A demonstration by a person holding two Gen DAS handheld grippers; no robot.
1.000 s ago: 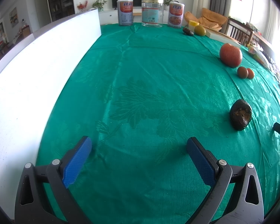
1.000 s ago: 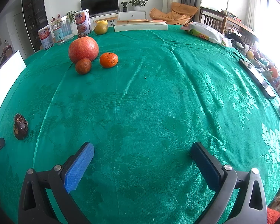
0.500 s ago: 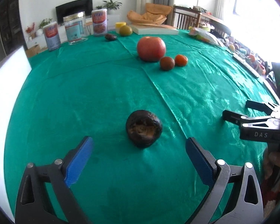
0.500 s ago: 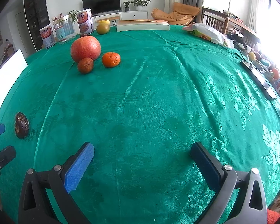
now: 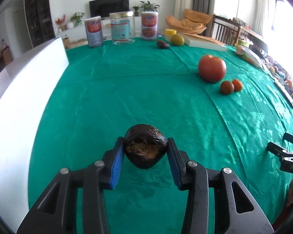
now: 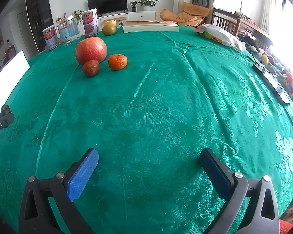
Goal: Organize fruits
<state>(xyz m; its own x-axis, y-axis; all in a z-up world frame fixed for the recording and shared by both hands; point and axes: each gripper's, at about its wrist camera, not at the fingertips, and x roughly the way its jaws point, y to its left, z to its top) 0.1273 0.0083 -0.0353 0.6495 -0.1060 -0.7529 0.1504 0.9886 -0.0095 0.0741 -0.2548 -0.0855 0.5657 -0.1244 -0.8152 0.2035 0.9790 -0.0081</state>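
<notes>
My left gripper (image 5: 145, 152) is shut on a dark brown shrivelled fruit (image 5: 145, 148), its blue pads pressing both sides, over the green tablecloth (image 5: 127, 89). A big red fruit (image 5: 212, 68), a small brown-red fruit (image 5: 227, 87) and a small orange (image 5: 237, 84) sit together at the right. In the right wrist view they show as the big red fruit (image 6: 90, 49), brown-red fruit (image 6: 90, 67) and orange (image 6: 117, 61). My right gripper (image 6: 148, 165) is open and empty above bare cloth. The left gripper's tip shows at the left edge (image 6: 2, 117).
A white board (image 5: 19, 89) stands along the table's left side. Two tins (image 5: 93, 30) and a glass jar (image 5: 121, 28) stand at the far edge, with a green-yellow fruit (image 5: 177, 39), a small dark fruit (image 5: 163, 44) and a book (image 5: 205, 42). A bag (image 6: 216, 34) lies far right.
My left gripper swung right to the dark fruit, moved over it and shut on it. My right gripper stayed open and nearly still.
</notes>
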